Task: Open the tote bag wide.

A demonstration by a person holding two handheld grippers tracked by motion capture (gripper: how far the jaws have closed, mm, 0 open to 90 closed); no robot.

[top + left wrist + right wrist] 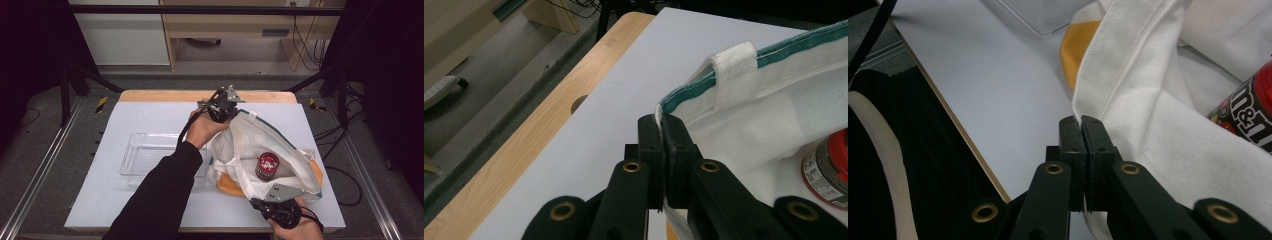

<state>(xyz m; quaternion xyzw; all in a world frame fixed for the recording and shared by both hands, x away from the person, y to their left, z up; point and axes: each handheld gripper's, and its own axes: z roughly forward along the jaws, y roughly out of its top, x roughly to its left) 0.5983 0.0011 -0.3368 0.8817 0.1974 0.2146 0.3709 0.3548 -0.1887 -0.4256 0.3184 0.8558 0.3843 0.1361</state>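
Over the table [150,115] I held my left gripper [663,122] and right gripper [1082,122] clamped on the white bag's [280,145] rim (red can [267,166] inside).

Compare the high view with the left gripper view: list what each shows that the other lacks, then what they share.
High view: the clear plastic tray left of the bag, the bag's orange patch, and the right tongs clamped on the bag's near rim.

Left gripper view: the white fabric loop stitched on the green-trimmed rim, and the round hole in the wooden table edge.

Both: the white cloth bag, the red candy can inside it, and the left tongs shut on the rim.
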